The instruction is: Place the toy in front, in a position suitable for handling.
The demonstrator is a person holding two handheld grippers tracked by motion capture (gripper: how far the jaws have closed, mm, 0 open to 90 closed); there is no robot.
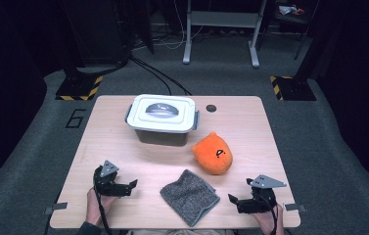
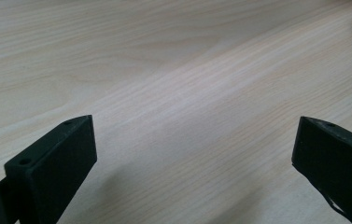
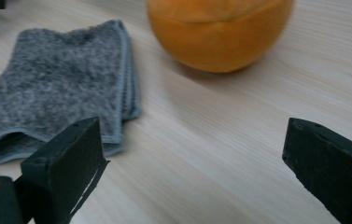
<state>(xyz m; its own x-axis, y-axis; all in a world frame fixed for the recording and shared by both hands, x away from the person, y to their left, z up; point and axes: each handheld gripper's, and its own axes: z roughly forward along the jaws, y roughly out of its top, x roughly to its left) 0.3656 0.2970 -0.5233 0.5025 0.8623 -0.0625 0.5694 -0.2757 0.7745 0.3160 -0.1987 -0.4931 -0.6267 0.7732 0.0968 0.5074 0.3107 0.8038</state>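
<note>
One of each thing on the table, two grippers.

Taking the folded grey cloth (image 1: 190,197) as the landmark: one orange plush toy (image 1: 213,154) lies just beyond it to the right, one lidded plastic box (image 1: 162,119) stands farther beyond it, and one gripper sits on each side, the left gripper (image 1: 129,186) and the right gripper (image 1: 234,200), making two.

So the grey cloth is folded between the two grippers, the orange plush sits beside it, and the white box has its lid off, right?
Not quite: the white box has its lid on, as the high view shows. The folded grey cloth and orange plush are as you say.
</note>
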